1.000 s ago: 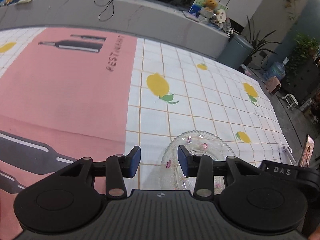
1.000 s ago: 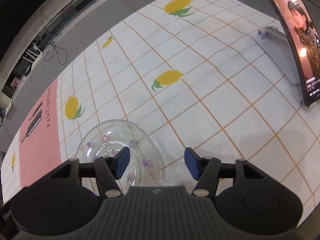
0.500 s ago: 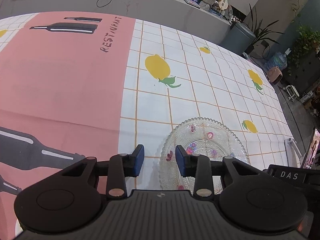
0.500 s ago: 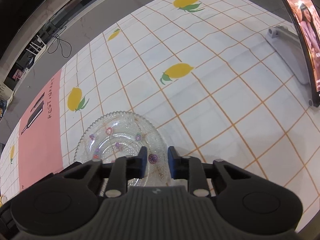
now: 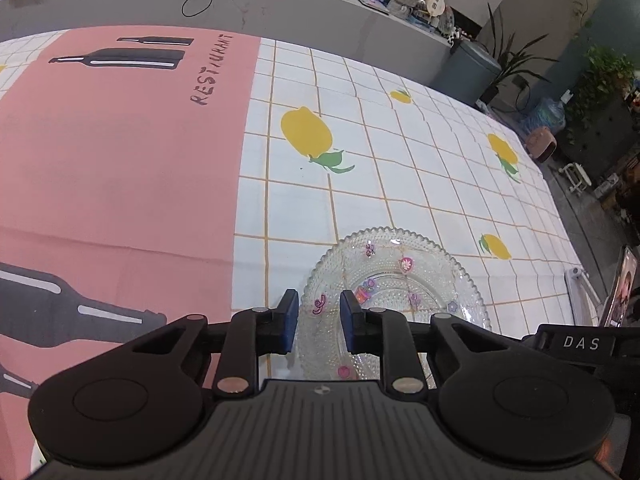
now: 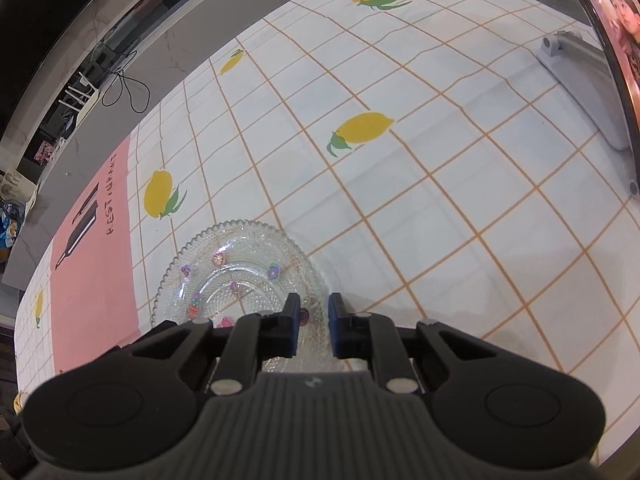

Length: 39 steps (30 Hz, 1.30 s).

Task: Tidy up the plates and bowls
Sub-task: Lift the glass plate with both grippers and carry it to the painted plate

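Observation:
A clear glass plate (image 5: 400, 280) with a beaded rim and small flower stickers lies on the lemon-print tablecloth (image 5: 360, 160). My left gripper (image 5: 319, 320) straddles the plate's left rim. Its jaws are closing, and a gap still shows beside the glass. In the right wrist view the same plate (image 6: 236, 264) sits low and left of centre. My right gripper (image 6: 314, 318) is on its right rim, jaws closing, with the glass filling the narrow slot between the blue pads (image 6: 294, 316).
A phone (image 6: 612, 40) with a lit screen leans on a grey stand (image 6: 580, 84) at the table's right side. A pink panel (image 5: 120, 160) with printed bottles covers the cloth to the left. A grey counter (image 5: 280, 4) runs behind the table.
Both pairs of jaws have narrowed around the plate's rim, the right pair from wide apart to nearly together. The plate stays in the same spot on the cloth.

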Each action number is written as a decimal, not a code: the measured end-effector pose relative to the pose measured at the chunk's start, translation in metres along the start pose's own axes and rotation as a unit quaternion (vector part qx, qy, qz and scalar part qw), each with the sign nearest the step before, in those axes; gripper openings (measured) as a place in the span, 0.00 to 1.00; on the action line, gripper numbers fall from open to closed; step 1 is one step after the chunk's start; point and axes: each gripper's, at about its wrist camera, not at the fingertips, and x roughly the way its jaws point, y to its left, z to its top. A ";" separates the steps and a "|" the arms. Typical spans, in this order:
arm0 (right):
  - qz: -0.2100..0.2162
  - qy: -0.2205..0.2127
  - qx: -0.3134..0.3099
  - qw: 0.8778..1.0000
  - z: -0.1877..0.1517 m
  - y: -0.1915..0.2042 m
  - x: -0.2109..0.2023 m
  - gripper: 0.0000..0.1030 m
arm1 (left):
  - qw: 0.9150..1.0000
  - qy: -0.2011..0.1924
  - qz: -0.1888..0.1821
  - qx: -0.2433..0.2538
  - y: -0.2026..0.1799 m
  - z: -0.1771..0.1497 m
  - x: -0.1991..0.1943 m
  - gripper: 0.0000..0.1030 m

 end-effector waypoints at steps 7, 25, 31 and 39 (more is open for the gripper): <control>0.003 0.000 0.006 1.000 0.000 -0.003 -0.001 0.13 | 1.000 0.019 -0.013 -0.020 0.006 0.005 0.001 0.27; 0.028 0.009 0.011 1.000 -0.005 -0.005 -0.007 0.09 | 1.000 -0.006 -0.002 -0.029 0.005 0.006 -0.025 0.17; 0.064 0.006 0.009 0.998 -0.019 -0.005 -0.021 0.08 | 0.999 -0.023 0.007 -0.027 0.010 0.001 -0.047 0.16; 0.102 0.015 -0.011 0.995 -0.044 0.004 -0.034 0.07 | 0.998 -0.055 0.005 -0.037 0.026 -0.018 -0.094 0.15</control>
